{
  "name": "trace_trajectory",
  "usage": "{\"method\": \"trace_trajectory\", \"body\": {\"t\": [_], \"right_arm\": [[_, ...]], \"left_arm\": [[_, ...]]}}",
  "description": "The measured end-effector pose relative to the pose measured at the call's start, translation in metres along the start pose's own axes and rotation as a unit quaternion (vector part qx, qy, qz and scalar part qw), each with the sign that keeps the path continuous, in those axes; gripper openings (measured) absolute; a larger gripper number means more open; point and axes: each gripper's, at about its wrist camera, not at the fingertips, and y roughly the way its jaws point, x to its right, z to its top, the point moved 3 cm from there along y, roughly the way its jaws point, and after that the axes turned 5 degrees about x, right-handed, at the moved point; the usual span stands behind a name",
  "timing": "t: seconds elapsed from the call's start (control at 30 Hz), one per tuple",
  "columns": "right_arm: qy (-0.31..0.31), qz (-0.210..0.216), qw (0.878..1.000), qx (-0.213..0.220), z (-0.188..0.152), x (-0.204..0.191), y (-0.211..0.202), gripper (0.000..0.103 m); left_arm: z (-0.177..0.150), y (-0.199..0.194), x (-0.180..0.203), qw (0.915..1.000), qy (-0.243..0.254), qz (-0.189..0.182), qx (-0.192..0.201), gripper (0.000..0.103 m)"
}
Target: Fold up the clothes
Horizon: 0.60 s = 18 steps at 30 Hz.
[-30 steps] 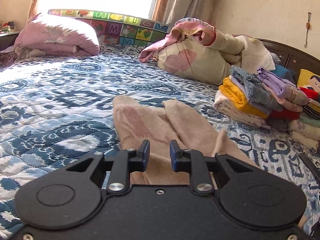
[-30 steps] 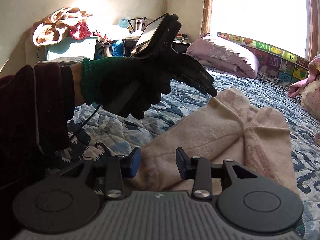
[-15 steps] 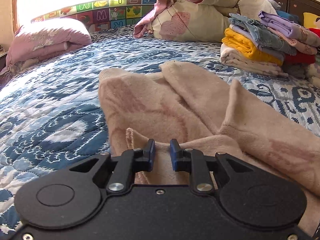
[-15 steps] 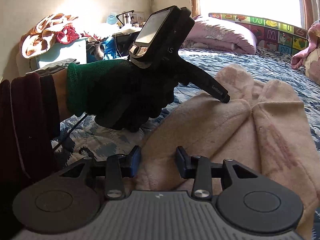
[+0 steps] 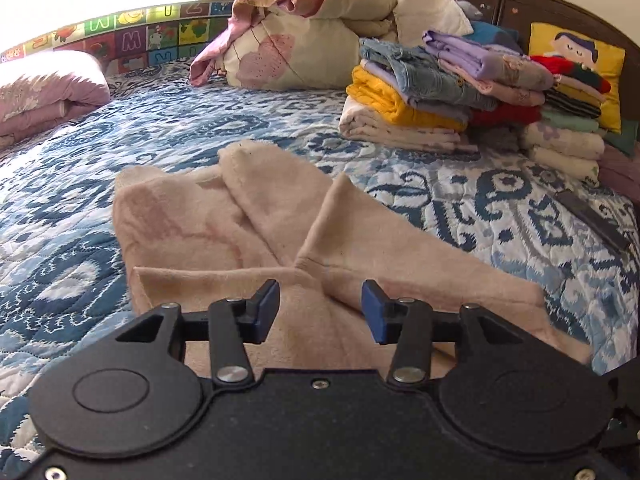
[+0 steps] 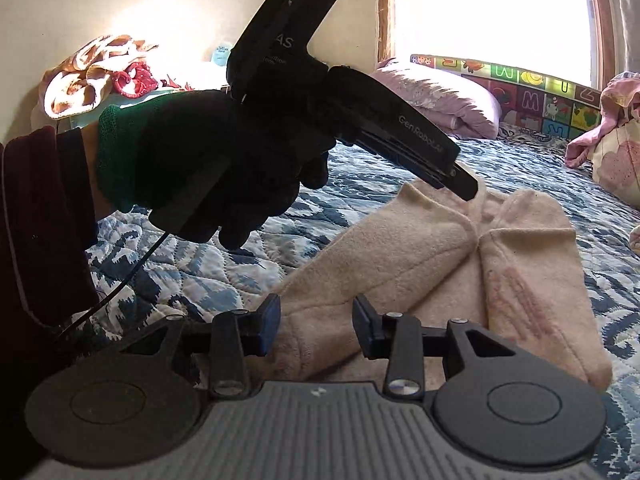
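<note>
Left wrist view: left gripper (image 5: 320,306) hangs over a beige fleece garment (image 5: 256,236) spread on a blue-and-white patterned quilt (image 5: 80,184). Its blue-padded jaws are opening – fabric lies below and between them, but the pads don't press on it. Ahead and to the right of the gripper sits a stack of folded clothes (image 5: 436,92), w/ a bundled duvet (image 5: 304,40) further ahead by the headboard.

Right wrist view: right gripper (image 6: 316,322) hovers at the near edge of the same garment, jaws partly apart, a folded edge of fleece lying between them; pads look clear of it. Ahead and to the left, a hand in a dark glove w/ green cuff (image 6: 208,160) holds the other gripper – its tip sits at the garment's far end. A pink pillow (image 6: 440,100) lies beyond, near the window.
</note>
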Motion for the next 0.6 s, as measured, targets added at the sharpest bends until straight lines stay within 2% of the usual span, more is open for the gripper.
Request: {"method": "trace_trajectory", "body": {"t": [0.03,0.07,0.2,0.27,0.43,0.47,0.53,0.6], "right_arm": [[0.0,0.003,1.0,-0.004,-0.001,-0.001,0.002,0.042],[0.0,0.006,1.0,-0.009,-0.003,-0.001,0.004,0.046],[0.003,0.006,1.0,-0.007,-0.002,0.001,0.004,0.047],[0.006,0.006,1.0,0.0,0.001,0.004,0.003,0.047],[0.001,0.019,0.999,-0.025,-0.007,0.005,0.011,0.047],[-0.001,0.019,0.999,-0.028,-0.007,0.004,0.011,0.047],[-0.001,0.022,0.999,-0.026,-0.008,0.004,0.01,0.047],[0.001,0.027,0.999,-0.019,-0.007,0.005,0.003,0.047]], "left_arm": [[-0.005,0.01,0.006,0.9994,0.024,0.016,-0.017,0.035],[-0.009,0.018,0.008,0.9981,0.043,0.038,-0.021,0.03],[-0.007,0.024,0.0,0.9985,0.024,0.05,-0.002,0.024],[-0.008,0.022,-0.002,0.9985,0.018,0.052,-0.001,0.024],[-0.012,0.027,0.001,0.9989,0.02,0.042,-0.011,0.025],[-0.011,0.025,-0.001,0.9992,0.014,0.036,-0.012,0.03],[-0.008,0.014,-0.004,0.9995,0.0,0.03,-0.009,0.039],[-0.005,-0.013,-0.01,0.9988,-0.028,0.037,0.017,0.036]]}}
